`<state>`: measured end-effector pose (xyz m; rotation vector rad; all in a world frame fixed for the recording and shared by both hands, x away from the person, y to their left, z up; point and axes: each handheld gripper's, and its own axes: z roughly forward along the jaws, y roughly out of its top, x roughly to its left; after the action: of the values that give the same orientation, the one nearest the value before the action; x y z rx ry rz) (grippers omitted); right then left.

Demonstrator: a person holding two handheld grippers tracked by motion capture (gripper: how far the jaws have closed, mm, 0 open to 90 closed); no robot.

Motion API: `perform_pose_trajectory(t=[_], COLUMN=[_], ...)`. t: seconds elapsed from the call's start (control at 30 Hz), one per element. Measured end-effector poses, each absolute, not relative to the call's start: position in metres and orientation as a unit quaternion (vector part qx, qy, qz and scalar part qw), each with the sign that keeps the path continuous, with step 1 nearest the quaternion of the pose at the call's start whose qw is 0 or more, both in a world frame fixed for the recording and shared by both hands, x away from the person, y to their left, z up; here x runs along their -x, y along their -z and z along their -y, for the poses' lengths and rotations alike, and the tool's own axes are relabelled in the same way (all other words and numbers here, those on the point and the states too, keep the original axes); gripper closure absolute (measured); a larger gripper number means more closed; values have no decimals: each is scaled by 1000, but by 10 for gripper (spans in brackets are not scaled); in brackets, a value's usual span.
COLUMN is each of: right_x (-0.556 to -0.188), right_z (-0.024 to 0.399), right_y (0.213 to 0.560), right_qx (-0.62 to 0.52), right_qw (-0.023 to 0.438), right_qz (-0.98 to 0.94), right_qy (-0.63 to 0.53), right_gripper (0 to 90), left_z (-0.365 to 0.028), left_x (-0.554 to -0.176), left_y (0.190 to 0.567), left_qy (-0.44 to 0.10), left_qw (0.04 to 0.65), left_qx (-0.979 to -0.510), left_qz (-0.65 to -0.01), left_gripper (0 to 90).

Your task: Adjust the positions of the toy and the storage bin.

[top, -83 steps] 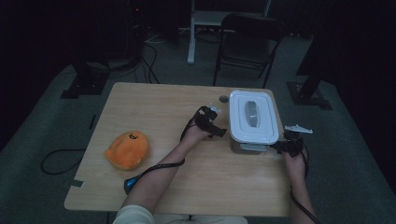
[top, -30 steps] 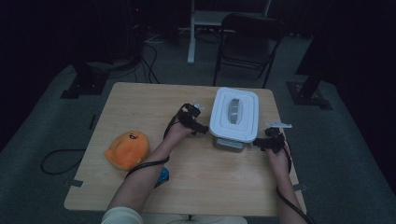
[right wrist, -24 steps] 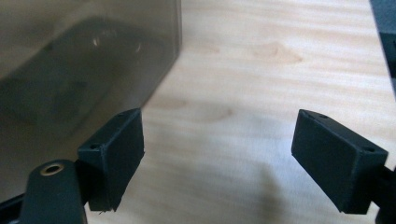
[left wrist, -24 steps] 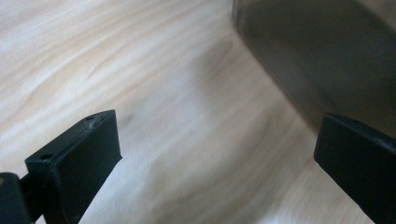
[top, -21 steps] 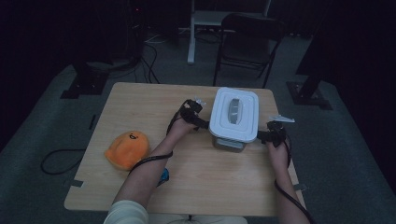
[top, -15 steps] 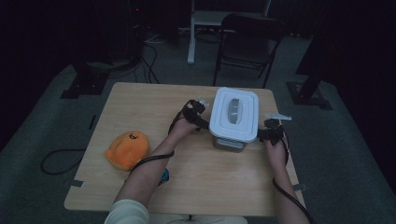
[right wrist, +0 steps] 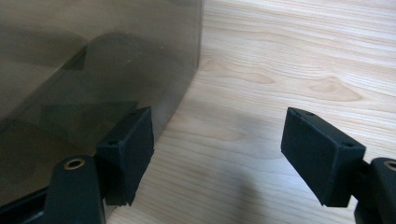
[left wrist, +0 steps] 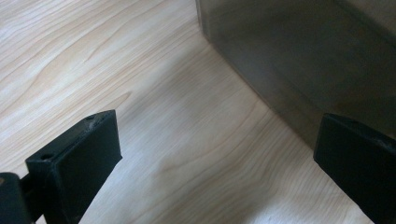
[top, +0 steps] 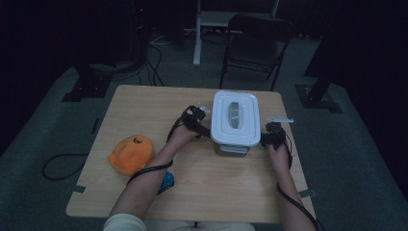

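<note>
The lidded plastic container (top: 235,123) stands on the table (top: 144,110), long axis running away from the person, flanked by both grippers. The right gripper (top: 267,139), jaws parted and closing on nothing, sits beside its near right corner; the left gripper (top: 201,126), released, is just left of its wall.

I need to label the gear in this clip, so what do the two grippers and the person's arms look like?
Both the left gripper and the right gripper are black, with flat rectangular jaw pads. A black cable trails from each. The forearms are bare, with a pale sleeve on the left arm.
</note>
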<state>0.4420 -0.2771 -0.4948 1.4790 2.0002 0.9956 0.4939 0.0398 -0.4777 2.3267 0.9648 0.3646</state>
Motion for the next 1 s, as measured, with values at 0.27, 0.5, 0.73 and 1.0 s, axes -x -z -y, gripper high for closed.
perform_pose_trajectory(t=[0.27, 0.5, 0.73, 1.0], right_x=[-440, -436, -433, -424], right_z=[255, 234, 221, 216], right_y=[495, 496, 497, 498], right_qx=[-512, -494, -482, -468], right_qw=[217, 215, 207, 207], right_qz=[-747, -759, -768, -773], right_qy=[-364, -366, -368, -375], right_gripper=[251, 254, 258, 259], left_z=[-64, -84, -98, -103], left_x=[-483, -475, -464, -456], left_y=[476, 475, 476, 473], left_qy=[-149, -151, -154, -153], left_qw=[285, 283, 289, 286], left_qx=[-871, -868, -863, -866], left_qz=[-371, -380, -386, -380], left_gripper=[13, 14, 15, 15])
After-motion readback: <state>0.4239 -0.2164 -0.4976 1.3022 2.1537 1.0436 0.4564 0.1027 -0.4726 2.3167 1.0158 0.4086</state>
